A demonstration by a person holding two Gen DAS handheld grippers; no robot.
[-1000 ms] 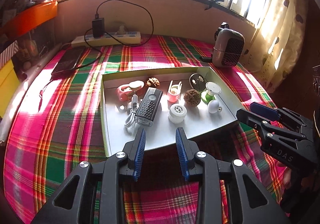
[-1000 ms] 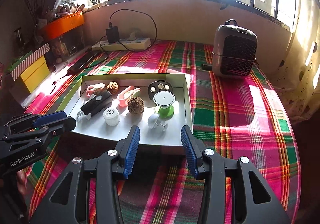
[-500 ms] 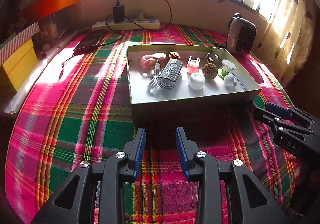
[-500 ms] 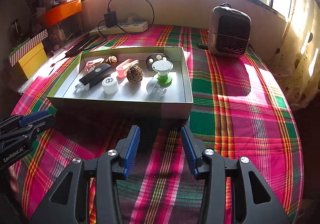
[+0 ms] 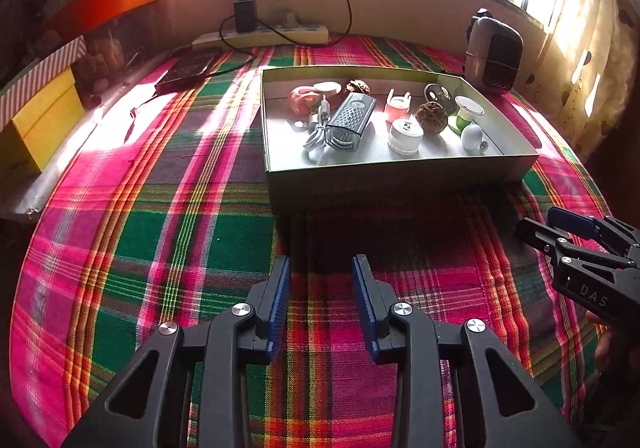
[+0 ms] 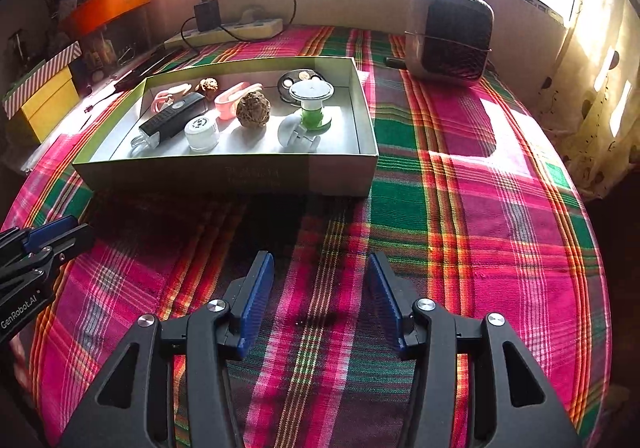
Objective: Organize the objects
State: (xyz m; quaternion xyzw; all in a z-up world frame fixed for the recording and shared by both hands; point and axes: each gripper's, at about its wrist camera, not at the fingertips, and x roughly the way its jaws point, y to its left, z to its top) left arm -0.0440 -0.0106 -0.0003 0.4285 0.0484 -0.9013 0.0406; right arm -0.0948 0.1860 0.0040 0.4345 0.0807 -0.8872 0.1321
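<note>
Shallow cardboard box (image 6: 224, 172) on the plaid cloth (image 6: 460, 208), just ahead of both grippers, long side running left to right across both views, open top facing up. Full of small stuff already, nothing loose on the cloth nearby.

Left gripper (image 5: 322, 280) parked over bare cloth short of the box, jaws apart, nothing between them. Right gripper (image 6: 320, 280) same story, jaws just been opening wider, empty too.

Guessing at handling:
- Grater-looking black thing (image 5: 350, 120): stiff, light, long axis pointing from the near wall toward the far wall, slightly slanted. Best pinched across the narrow width, mid-body.
- White cable (image 5: 316, 132) bundled touching its left side: floppy, likely to snag and drag along.
- White jar (image 6: 202, 132): upright, smooth, probably slippery, grab around the lid.
- Brown knobbly ball (image 6: 253, 109): rough, easy grip, may roll.
- Green spool (image 6: 312, 104): upright, top-heavy looking, grab at the waist.
- White knob (image 6: 296, 134): lying on its side, stem pointing right, rolls easily.

Box itself: light, thin walls, probably flexes if pinched at one edge.
</note>
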